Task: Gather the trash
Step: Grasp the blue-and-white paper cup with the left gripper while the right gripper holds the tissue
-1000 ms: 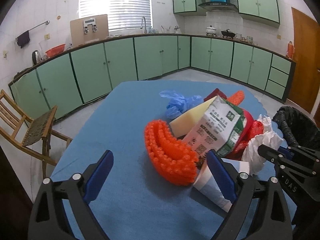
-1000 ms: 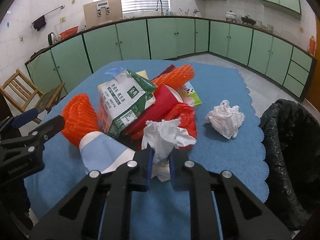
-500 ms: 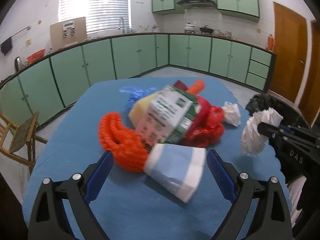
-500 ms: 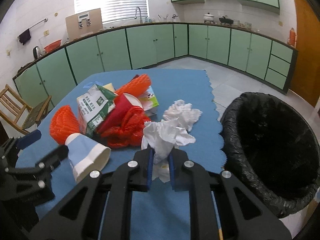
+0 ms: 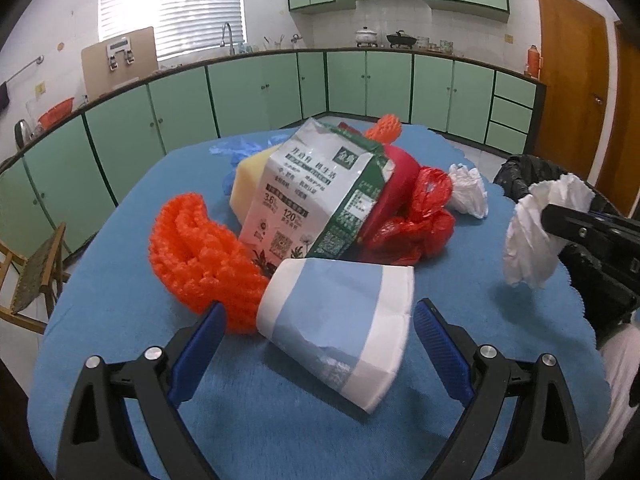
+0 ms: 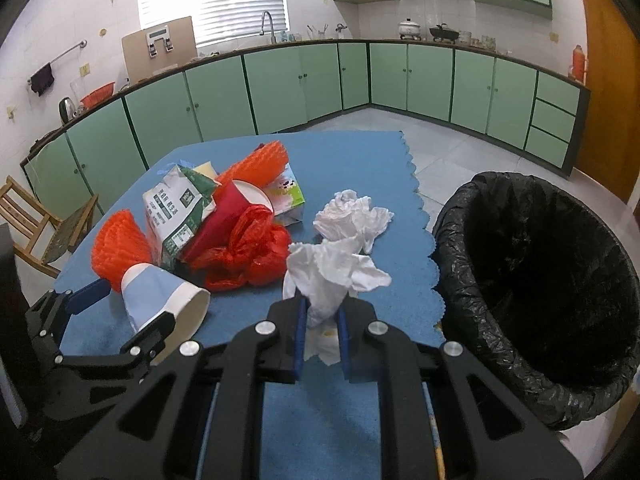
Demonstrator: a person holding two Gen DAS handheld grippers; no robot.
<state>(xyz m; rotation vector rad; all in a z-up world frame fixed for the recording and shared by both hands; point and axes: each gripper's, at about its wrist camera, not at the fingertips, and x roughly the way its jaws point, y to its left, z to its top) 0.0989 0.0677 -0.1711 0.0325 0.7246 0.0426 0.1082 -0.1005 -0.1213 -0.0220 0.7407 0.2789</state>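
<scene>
My right gripper (image 6: pixel 320 312) is shut on a crumpled white tissue (image 6: pixel 334 272), held above the blue table beside the black-lined trash bin (image 6: pixel 532 280); the tissue also shows in the left wrist view (image 5: pixel 536 232). My left gripper (image 5: pixel 316 336) is open around a blue-and-white paper cup (image 5: pixel 340 324) lying on its side. Behind it lie orange foam netting (image 5: pixel 200 248), a green-and-white carton (image 5: pixel 320 192), a red plastic bag (image 5: pixel 416 220) and a second tissue (image 5: pixel 468 192).
The blue tablecloth (image 6: pixel 340 420) ends in a scalloped edge next to the bin. A wooden chair (image 6: pixel 36 224) stands left of the table. Green cabinets (image 6: pixel 280 84) line the far walls. A wooden door (image 5: pixel 572 92) is at the right.
My right gripper has carried the tissue away from the pile towards the bin. My left gripper has closed in on the paper cup, which now lies between its fingers.
</scene>
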